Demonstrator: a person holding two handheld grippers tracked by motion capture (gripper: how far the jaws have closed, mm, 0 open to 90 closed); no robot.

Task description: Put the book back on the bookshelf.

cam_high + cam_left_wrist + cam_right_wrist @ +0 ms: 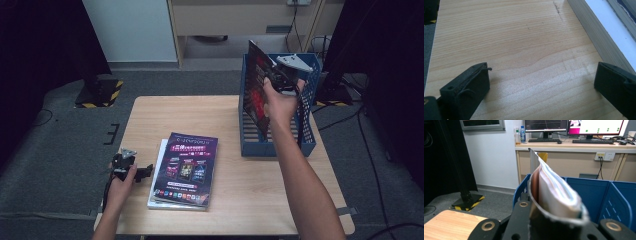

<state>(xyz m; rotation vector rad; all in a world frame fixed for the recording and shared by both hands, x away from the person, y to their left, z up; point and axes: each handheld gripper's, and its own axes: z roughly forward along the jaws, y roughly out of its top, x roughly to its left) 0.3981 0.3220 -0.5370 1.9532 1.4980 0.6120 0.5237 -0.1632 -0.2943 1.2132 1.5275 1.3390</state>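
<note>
Filing: magazine (pixel 256 85) held upright over the blue file rack (pixel 307 142), apparently on its way into a slot.
Right gripper (pixel 278 76): raised above the rack at the far right of the surface (pixel 150 115), fingers clamped on the magazine; in the right gripper view the magazine (pixel 554 192) bulges between them, pages bowed into a curve.
Left gripper (pixel 131 169): resting low on the surface beside the stack, fingers (pixel 466 87) set wide apart with nothing between, only bare wood (pixel 519 45) ahead.
Magazine handling: likely light, thin and floppy; glossy cover probably slippery; pages fan and buckle when squeezed mid-edge, as seen here. Better taken near the spine, where it is stiffest, to keep it flat enough to slide between dividers. Corners liable to crease if forced.
Rack: blue plastic, slatted floor, perforated side wall, dividers (pixel 616 202) forming upright compartments; no other contents visible from above, though the held magazine and the hand hide part of the interior.
Stack (pixel 184 172): at least two more publications lying flat near the front left of the surface, top one with a dark purple cover, a white one beneath; thick page edge (pixel 596 37) showing just beside the left gripper.
Risk: bowed lower edge catching on a divider or the rim on entry.
</note>
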